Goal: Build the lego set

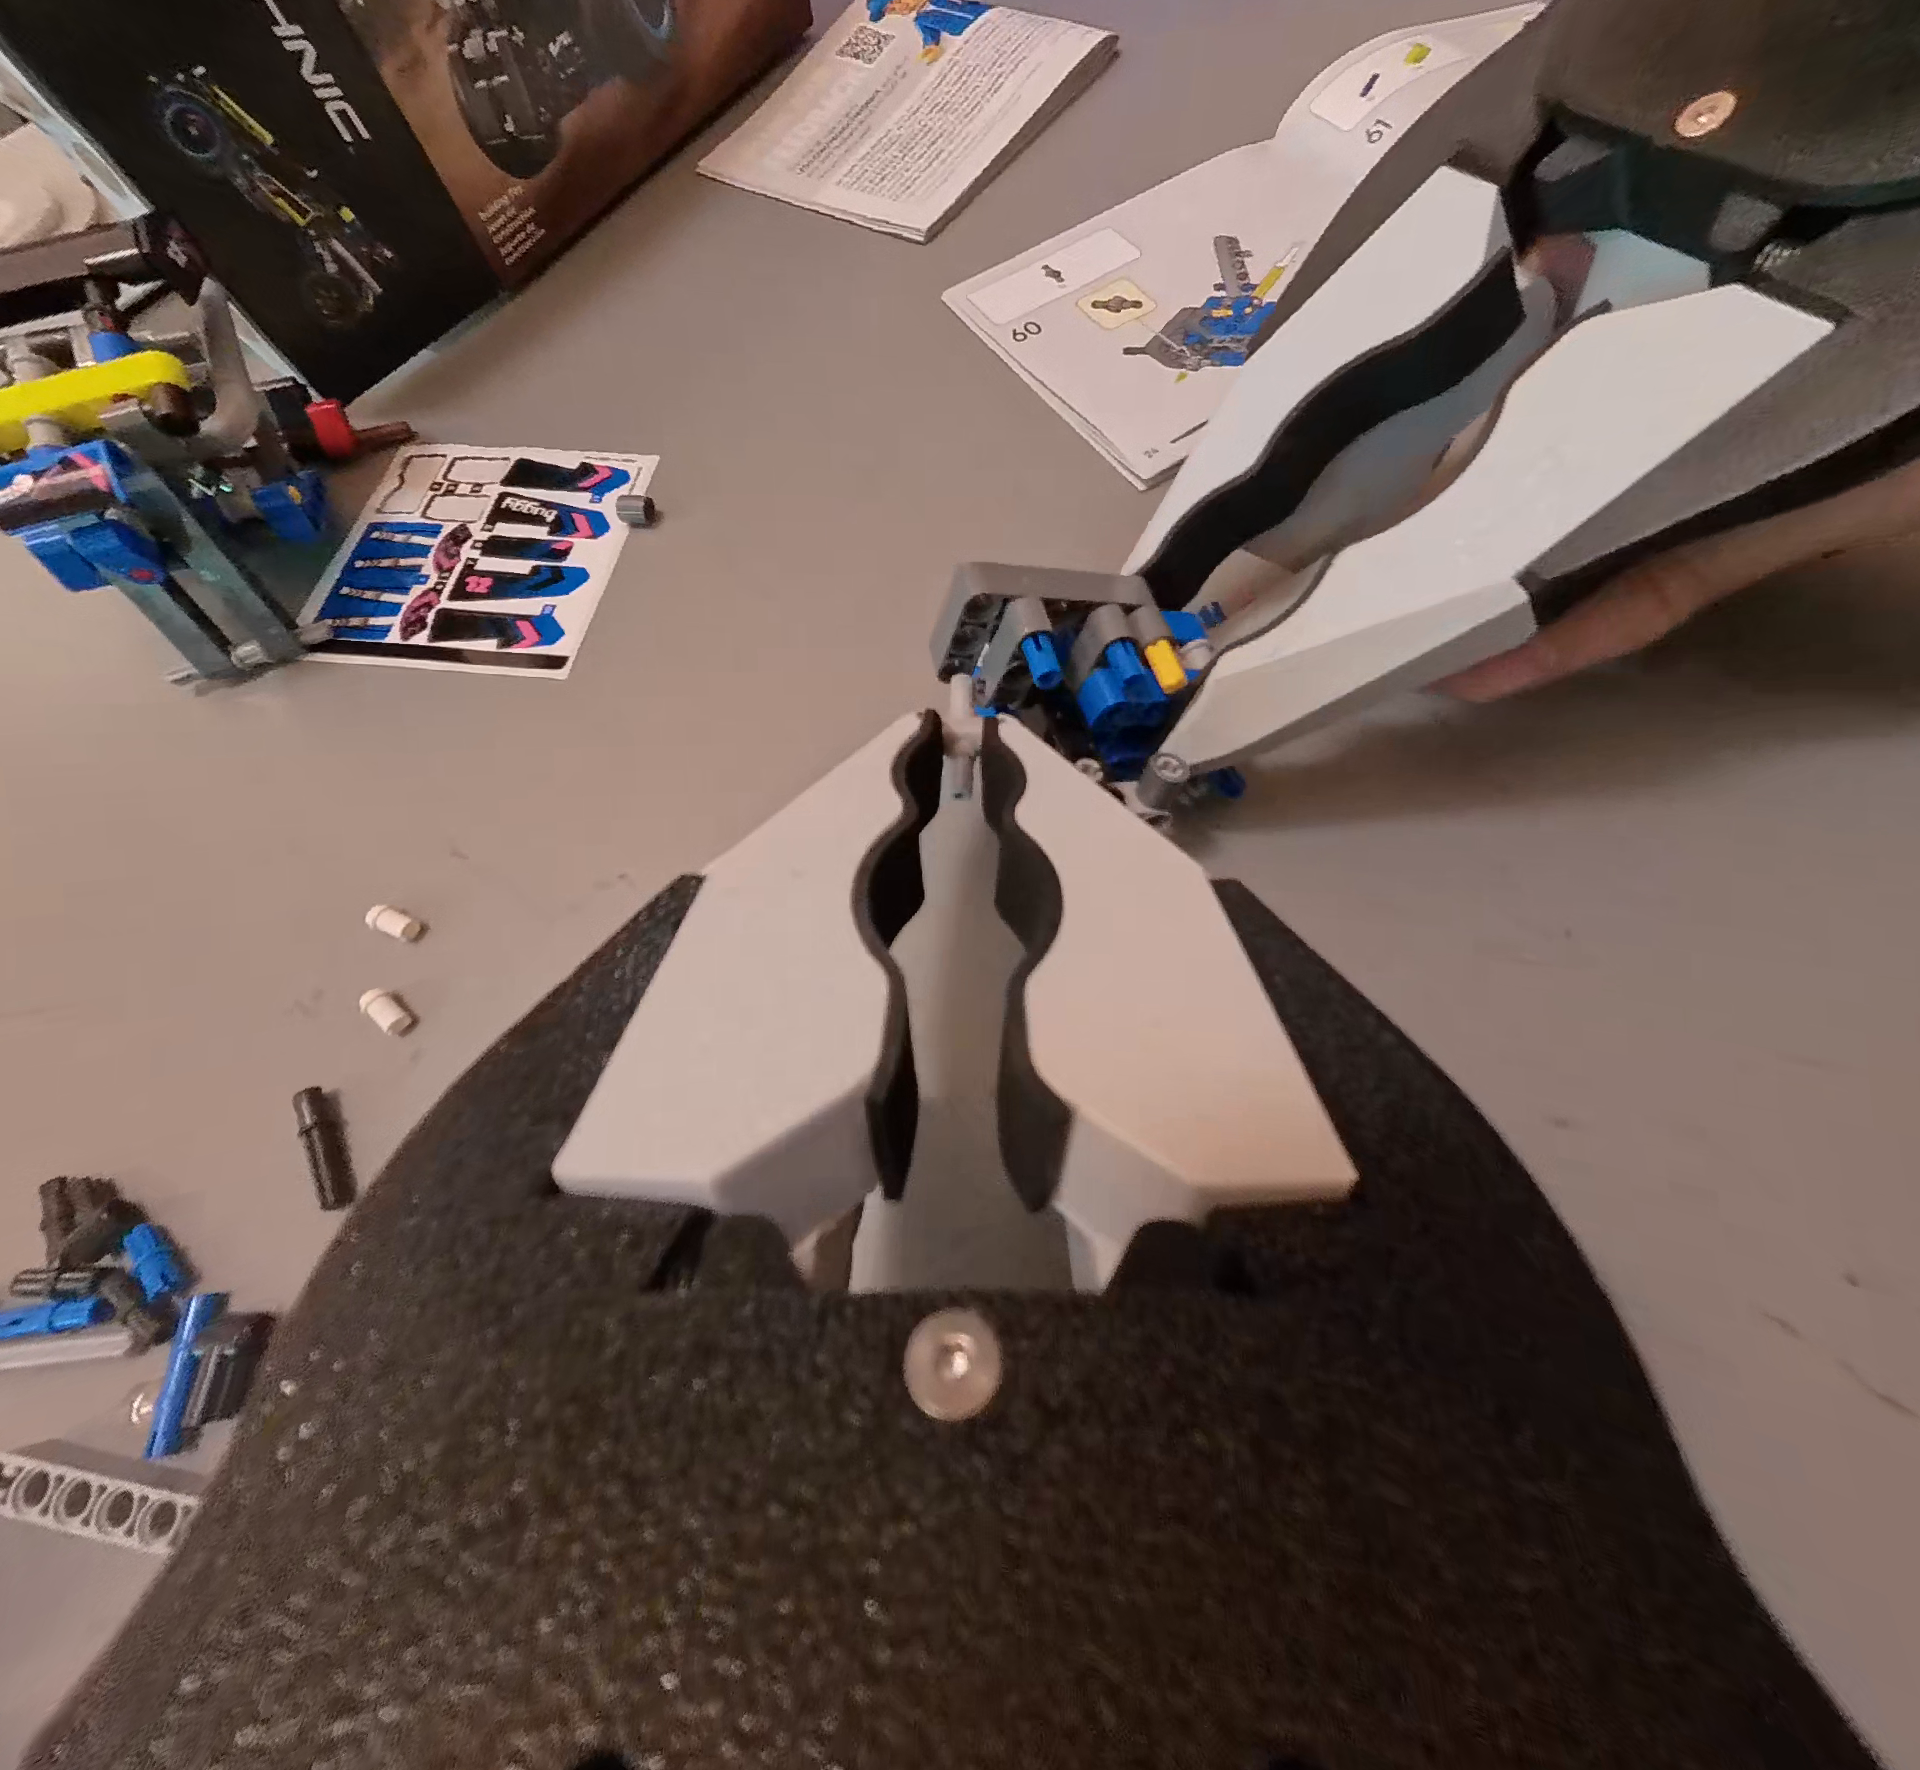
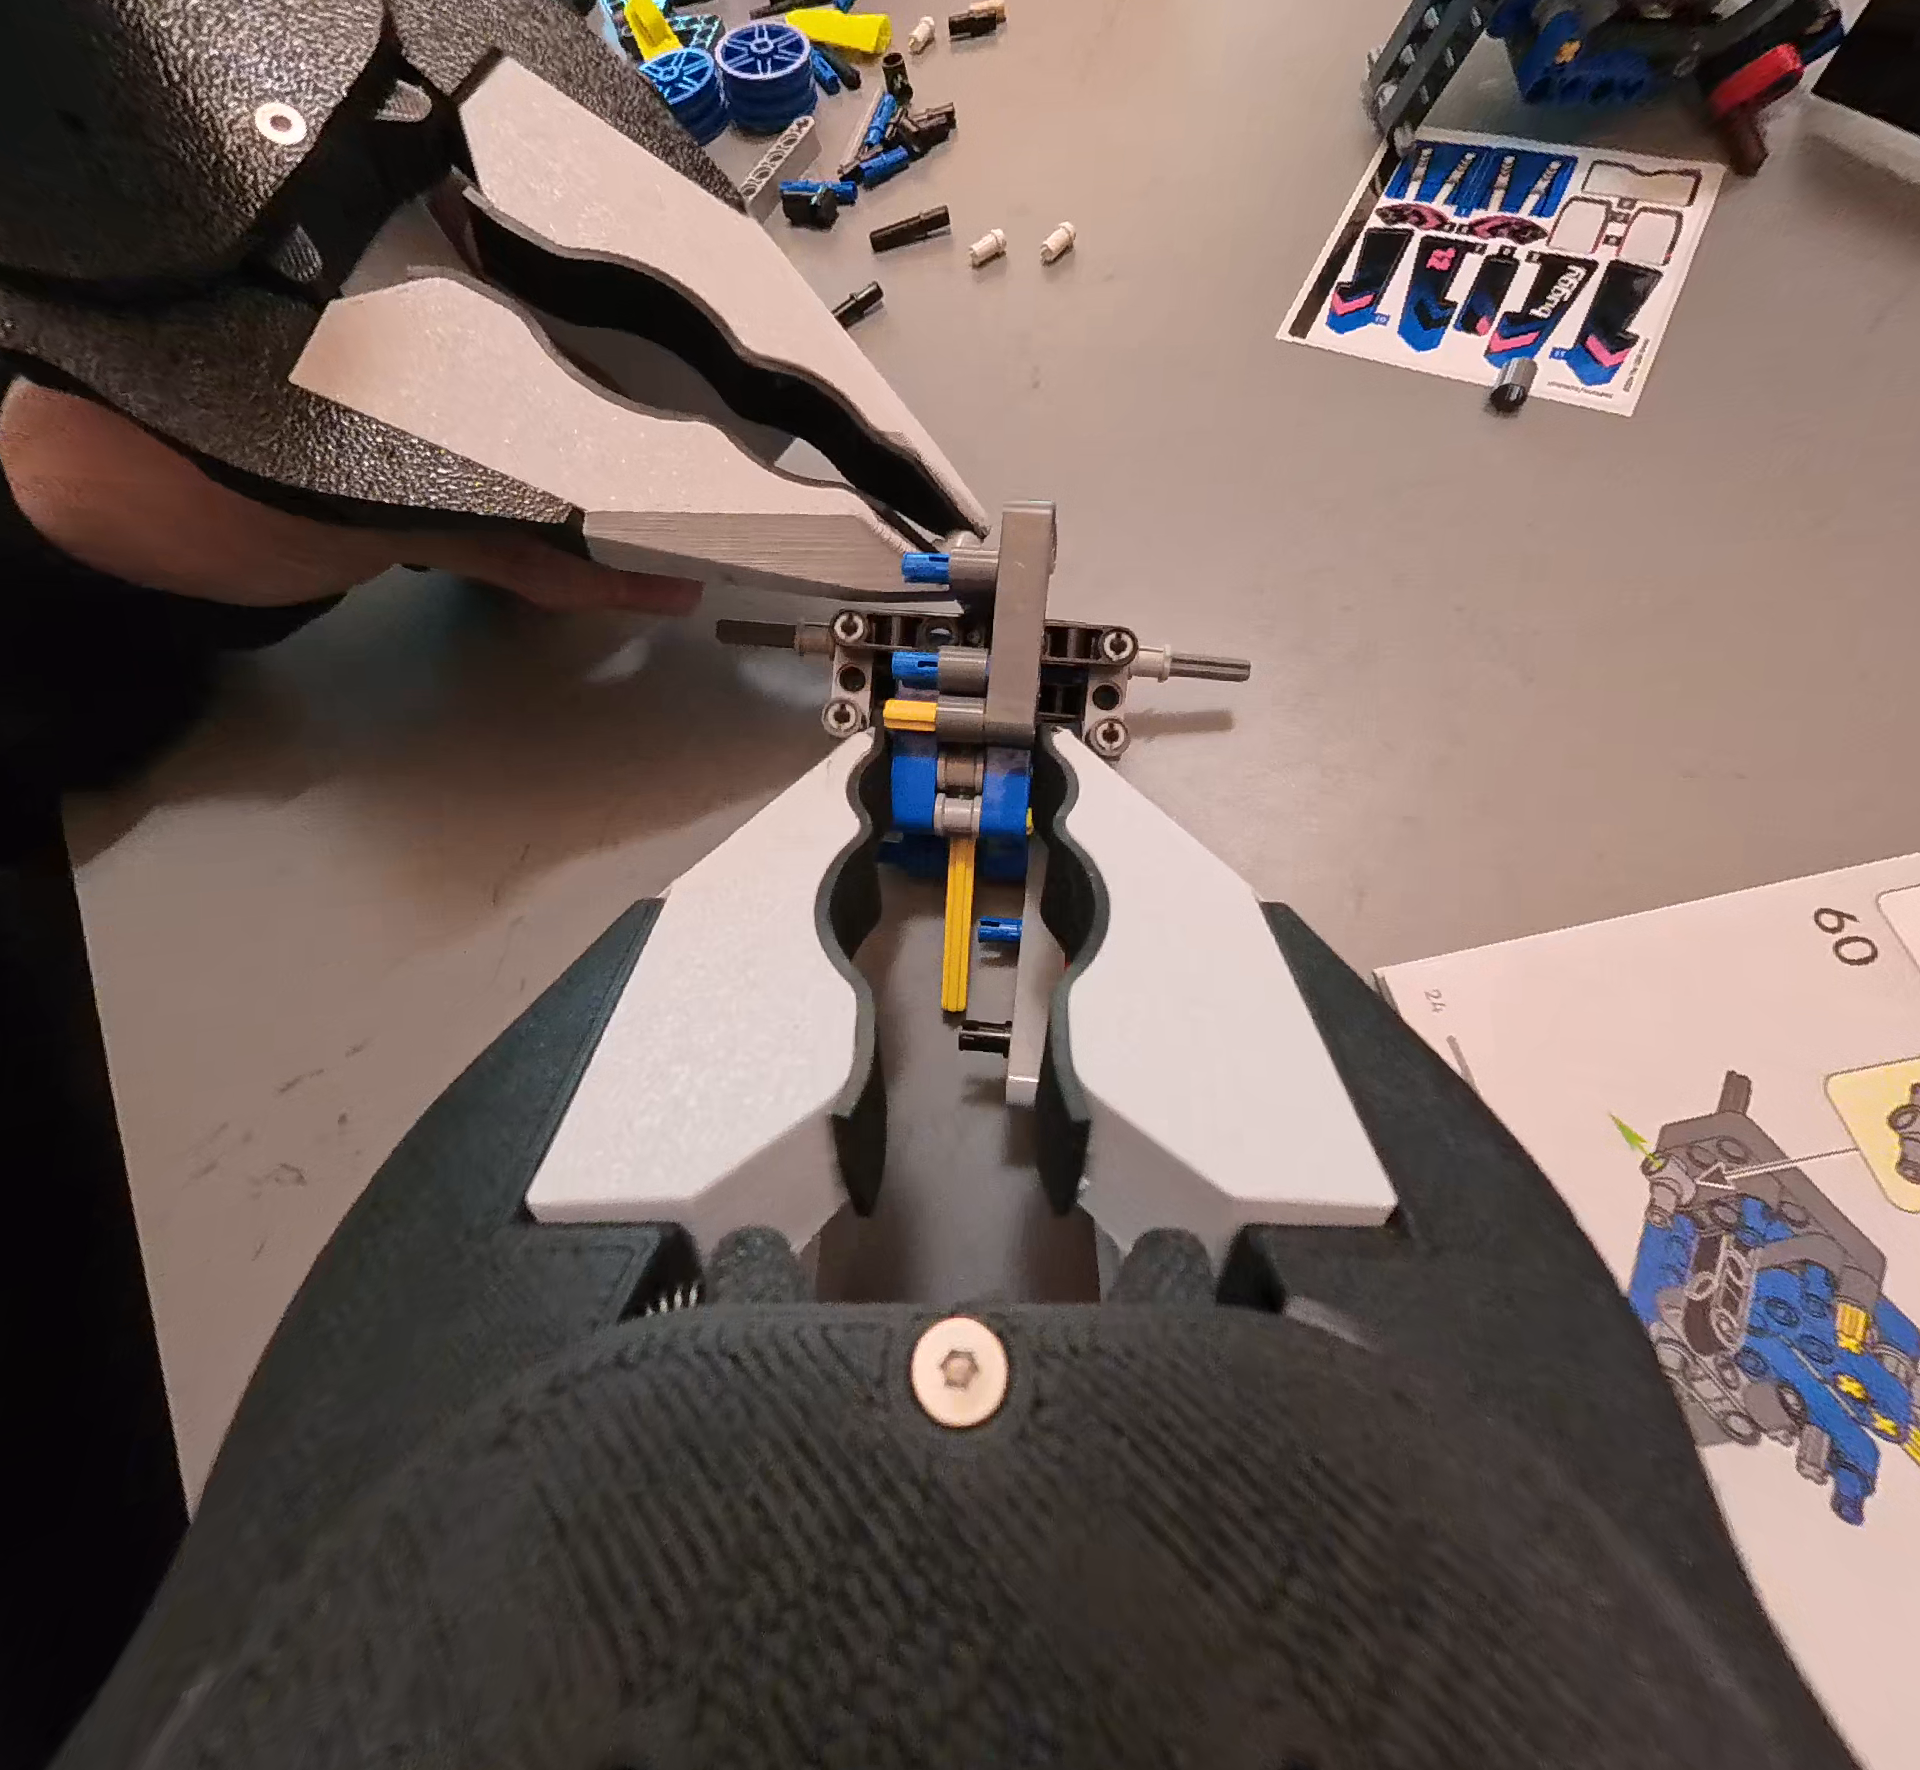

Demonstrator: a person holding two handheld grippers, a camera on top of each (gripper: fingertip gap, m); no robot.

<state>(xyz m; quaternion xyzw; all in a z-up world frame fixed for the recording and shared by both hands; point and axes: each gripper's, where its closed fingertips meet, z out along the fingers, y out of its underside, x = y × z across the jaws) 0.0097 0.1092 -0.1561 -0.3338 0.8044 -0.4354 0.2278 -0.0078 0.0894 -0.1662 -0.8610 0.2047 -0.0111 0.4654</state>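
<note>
Left wrist view: your left gripper [image 1: 958, 746] pinches a small grey pin [image 1: 961, 754] at frame centre, light and slippery, so keep it at the tips. Right wrist view: your right gripper [image 2: 961, 775] clamps the blue-and-grey sub-assembly [image 2: 977, 733] mid-frame; it looks rigid but its joints may pop, so hold its blue core.

A hobby worktable: grey tabletop [image 1: 727, 390] strewn with loose bricks [image 2: 831, 79].

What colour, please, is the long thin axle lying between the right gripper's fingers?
The axle is yellow, shown best in the right wrist view.
</note>
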